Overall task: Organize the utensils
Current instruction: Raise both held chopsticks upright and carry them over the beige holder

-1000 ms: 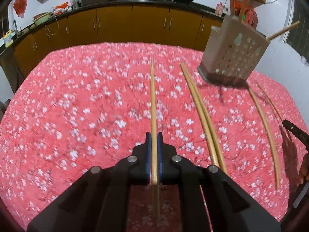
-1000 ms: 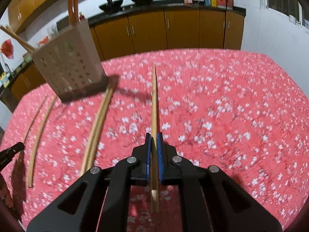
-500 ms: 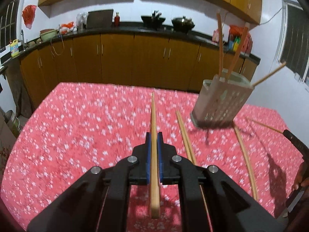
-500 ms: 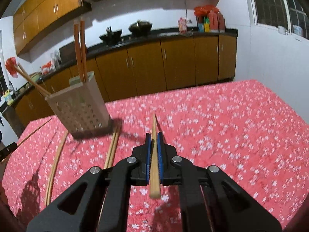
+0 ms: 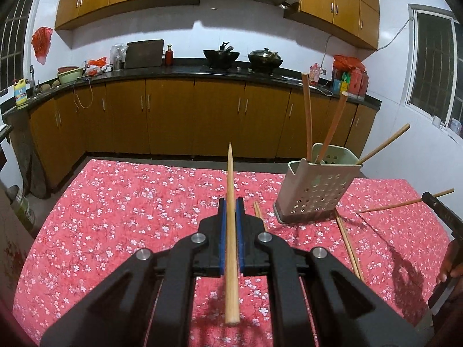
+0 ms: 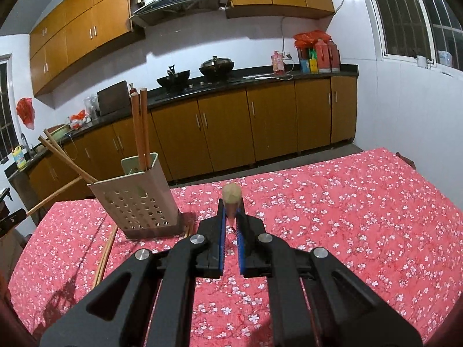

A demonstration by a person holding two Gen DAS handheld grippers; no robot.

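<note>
Two tools, each clamped on one chopstick. Left tool (image 5: 230, 211) grips a chopstick (image 5: 230, 202) lengthwise, tip forward above the counter (image 5: 115, 217). Right tool (image 6: 230, 211) pinches its chopstick (image 6: 231, 196) end-on toward camera. Loose chopsticks (image 5: 348, 245) lie on the floral cloth beside the perforated holder (image 5: 315, 193), which has several sticks standing inside. Kitchen cabinets (image 5: 173, 115) behind.

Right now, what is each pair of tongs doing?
Left tongs: closed on a long wooden chopstick.
Right tongs: closed on another wooden chopstick.
</note>
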